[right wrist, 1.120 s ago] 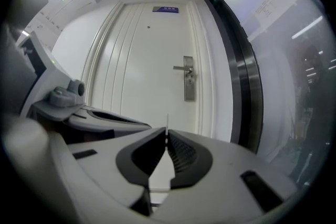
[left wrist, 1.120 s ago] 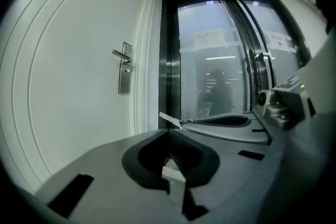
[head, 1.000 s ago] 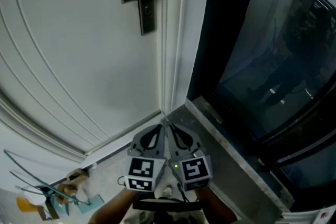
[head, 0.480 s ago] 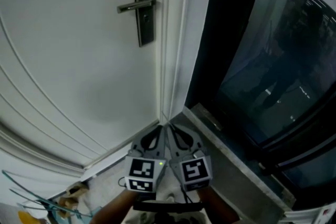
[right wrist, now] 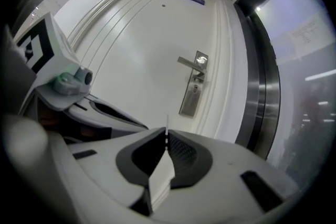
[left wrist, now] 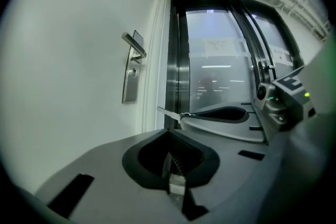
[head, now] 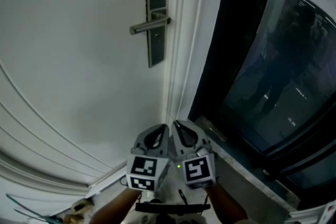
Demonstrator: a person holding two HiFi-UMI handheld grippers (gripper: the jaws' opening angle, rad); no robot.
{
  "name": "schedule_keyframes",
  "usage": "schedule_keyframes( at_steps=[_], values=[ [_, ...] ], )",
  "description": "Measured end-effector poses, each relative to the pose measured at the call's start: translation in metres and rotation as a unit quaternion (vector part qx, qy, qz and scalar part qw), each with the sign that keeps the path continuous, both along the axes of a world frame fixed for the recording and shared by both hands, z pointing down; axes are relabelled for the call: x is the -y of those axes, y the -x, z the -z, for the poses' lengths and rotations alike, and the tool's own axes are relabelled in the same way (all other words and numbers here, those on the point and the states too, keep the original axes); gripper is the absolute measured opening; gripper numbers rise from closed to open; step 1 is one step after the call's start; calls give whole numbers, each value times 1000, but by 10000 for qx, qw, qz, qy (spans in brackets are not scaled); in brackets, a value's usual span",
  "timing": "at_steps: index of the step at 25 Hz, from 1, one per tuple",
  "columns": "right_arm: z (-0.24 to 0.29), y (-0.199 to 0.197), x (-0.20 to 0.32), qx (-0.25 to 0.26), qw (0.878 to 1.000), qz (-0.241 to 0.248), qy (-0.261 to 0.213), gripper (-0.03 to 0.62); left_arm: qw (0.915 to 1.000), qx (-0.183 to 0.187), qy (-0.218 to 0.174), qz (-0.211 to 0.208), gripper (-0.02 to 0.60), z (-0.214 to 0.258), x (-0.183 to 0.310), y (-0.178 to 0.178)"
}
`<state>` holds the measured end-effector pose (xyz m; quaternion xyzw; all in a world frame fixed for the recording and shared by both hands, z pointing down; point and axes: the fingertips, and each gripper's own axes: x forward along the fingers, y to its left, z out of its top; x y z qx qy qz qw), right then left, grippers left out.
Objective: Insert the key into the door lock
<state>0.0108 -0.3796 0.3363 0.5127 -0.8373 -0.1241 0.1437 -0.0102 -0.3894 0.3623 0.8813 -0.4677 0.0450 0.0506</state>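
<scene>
- The key [right wrist: 167, 122] sat pinched in the closed fingers of your right gripper [head: 177, 126], only its thin blade tip showing; insertion had not begun.
- The door lock [head: 156, 34] waited well apart, higher on the door [head: 79, 60].
- Your left gripper [head: 163, 128] hung just beside the right, fingers together on nothing, both aimed doorward.
</scene>
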Motion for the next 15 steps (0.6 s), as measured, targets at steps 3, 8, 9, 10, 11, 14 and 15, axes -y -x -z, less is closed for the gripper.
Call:
schedule_keyframes(
  at_steps=[3, 8, 9, 10, 11, 14, 15],
  values=[
    [8, 13, 18, -361, 9993, -21, -112, 18, 9999, -107, 0, -87, 3, 8, 15, 12],
    [20, 31, 41, -1107, 9919, -23, -619, 18, 9997, -201, -76, -141, 3, 19, 35, 32],
    [25, 33, 44, -1203, 9904, -42, -675, 18, 9997, -167, -92, -140, 3, 20, 38, 36],
    [30, 35, 48, -1291, 9890, -55, -722, 18, 9998, -125, -97, -136, 3, 21, 42, 39],
    [35, 37, 52, -1375, 9874, -57, -784, 18, 9998, -93, -95, -133, 3, 21, 45, 41],
    [46, 39, 62, -1773, 9791, -49, -993, 18, 9998, -68, -92, -144, 3, 24, 52, 43],
    [50, 39, 65, -1942, 9752, -55, -1060, 18, 9998, -69, -97, -140, 3, 25, 54, 44]
  ],
)
